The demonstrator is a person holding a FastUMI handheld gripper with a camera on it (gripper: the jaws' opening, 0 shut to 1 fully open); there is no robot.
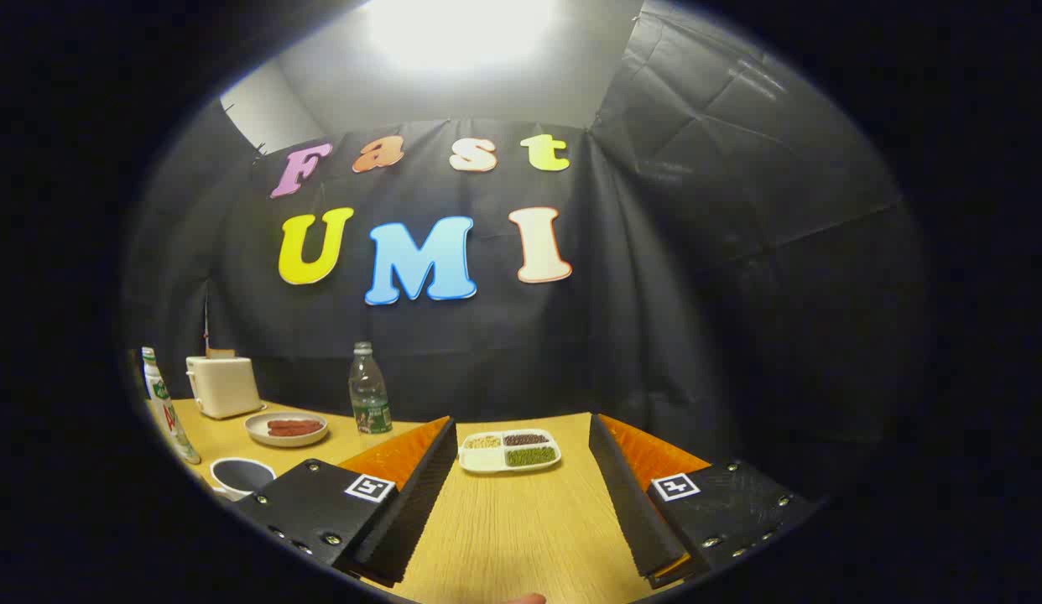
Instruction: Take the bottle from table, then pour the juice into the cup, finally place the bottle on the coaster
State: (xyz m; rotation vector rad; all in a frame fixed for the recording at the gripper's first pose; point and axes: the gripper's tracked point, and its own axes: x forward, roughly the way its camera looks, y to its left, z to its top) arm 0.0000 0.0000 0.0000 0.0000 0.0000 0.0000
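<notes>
Your gripper hangs over the wooden table, its fingers spread wide and holding nothing, only bare tabletop between them. Just beyond the fingertips sits a white divided tray with three fillings: pale, dark and green. Well off to the left of the left finger stands the juice bottle, white with a green and red label, upright at the table's near edge. Just beside it, nearer your left finger, is a dark-lined cup, partly hidden by the gripper body. Farther back are a plate of sausages, a white toaster and a clear water bottle, all before the black cloth wall.
</notes>
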